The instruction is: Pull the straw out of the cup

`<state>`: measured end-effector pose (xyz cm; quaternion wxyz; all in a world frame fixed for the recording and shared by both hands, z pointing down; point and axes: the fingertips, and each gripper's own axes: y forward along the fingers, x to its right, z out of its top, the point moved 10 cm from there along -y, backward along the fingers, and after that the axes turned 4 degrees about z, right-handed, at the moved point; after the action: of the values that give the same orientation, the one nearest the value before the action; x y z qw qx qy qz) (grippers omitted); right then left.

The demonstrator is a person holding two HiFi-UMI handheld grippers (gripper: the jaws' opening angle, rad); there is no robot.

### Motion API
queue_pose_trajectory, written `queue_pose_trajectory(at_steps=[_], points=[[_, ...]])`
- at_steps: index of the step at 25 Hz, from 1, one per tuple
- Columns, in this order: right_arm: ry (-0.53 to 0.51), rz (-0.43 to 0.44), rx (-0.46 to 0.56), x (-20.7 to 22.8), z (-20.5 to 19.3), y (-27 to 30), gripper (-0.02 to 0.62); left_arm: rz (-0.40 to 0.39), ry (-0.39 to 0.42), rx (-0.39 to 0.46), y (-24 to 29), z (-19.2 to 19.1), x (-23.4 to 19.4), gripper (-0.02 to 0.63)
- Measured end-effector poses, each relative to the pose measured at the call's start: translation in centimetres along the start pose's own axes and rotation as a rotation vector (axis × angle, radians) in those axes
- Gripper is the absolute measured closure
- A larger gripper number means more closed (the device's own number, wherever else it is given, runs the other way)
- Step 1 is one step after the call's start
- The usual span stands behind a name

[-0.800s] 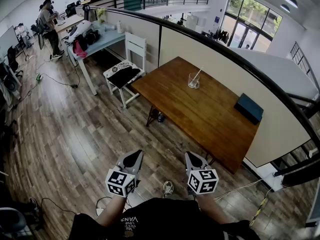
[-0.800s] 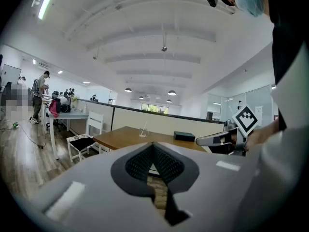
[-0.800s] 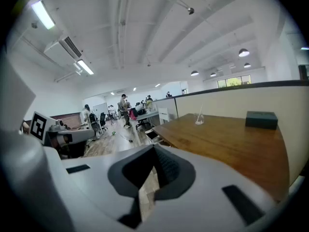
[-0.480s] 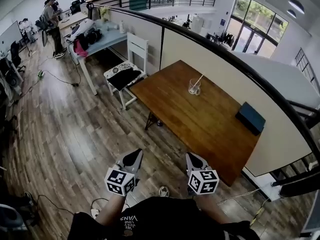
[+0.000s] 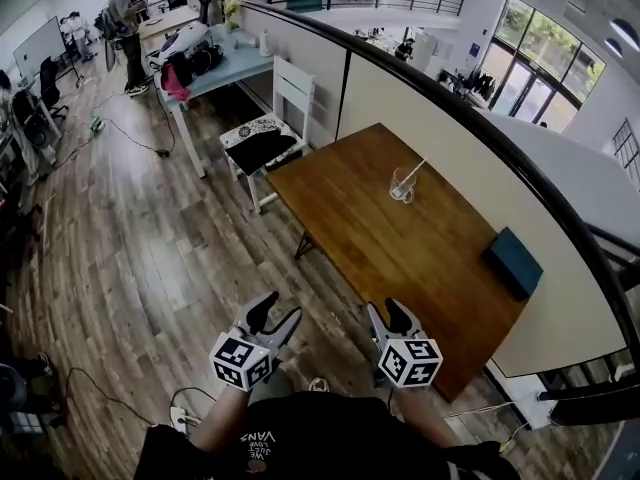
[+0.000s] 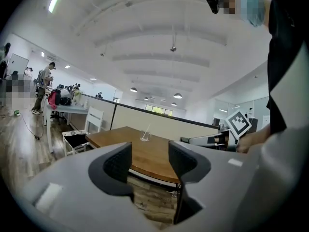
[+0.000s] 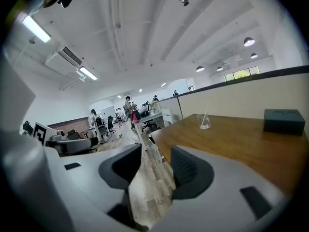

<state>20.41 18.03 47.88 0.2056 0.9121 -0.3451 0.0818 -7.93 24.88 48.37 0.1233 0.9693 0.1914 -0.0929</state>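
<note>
Wooden counter [image 5: 400, 258] bears the cup [image 5: 401, 186] with its straw [image 5: 413, 173], well beyond the left gripper [image 5: 272, 308] and right gripper [image 5: 392, 311], jaws released and empty; I'd step closer first, then steady the cup.

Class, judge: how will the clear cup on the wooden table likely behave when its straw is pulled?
The cup looks small and clear, so probably light and apt to slide on the smooth table. The straw leans on its rim, so a sideways pull might tip it.
</note>
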Motion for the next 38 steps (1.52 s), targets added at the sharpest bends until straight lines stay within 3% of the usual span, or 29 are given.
queue_pose_trajectory(at_steps=[7, 26, 32, 38], points=[[0.029, -0.028, -0.016, 1.2, 0.7, 3.9, 0.439, 0.002, -0.021, -0.001, 3.3, 0.5, -4.2, 0.383], [0.133, -0.304, 0.104, -0.1, 6.0, 16.7, 0.44, -0.276, 0.038, -0.034, 15.4, 7.6, -19.7, 0.383], [0.147, -0.372, 0.097, -0.5, 6.0, 18.1, 0.44, -0.358, 0.068, -0.068, 17.0, 8.7, -22.0, 0.383], [0.145, -0.412, 0.1, 0.9, 7.2, 18.9, 0.44, -0.366, 0.066, -0.06, 19.2, 9.5, -23.2, 0.383]])
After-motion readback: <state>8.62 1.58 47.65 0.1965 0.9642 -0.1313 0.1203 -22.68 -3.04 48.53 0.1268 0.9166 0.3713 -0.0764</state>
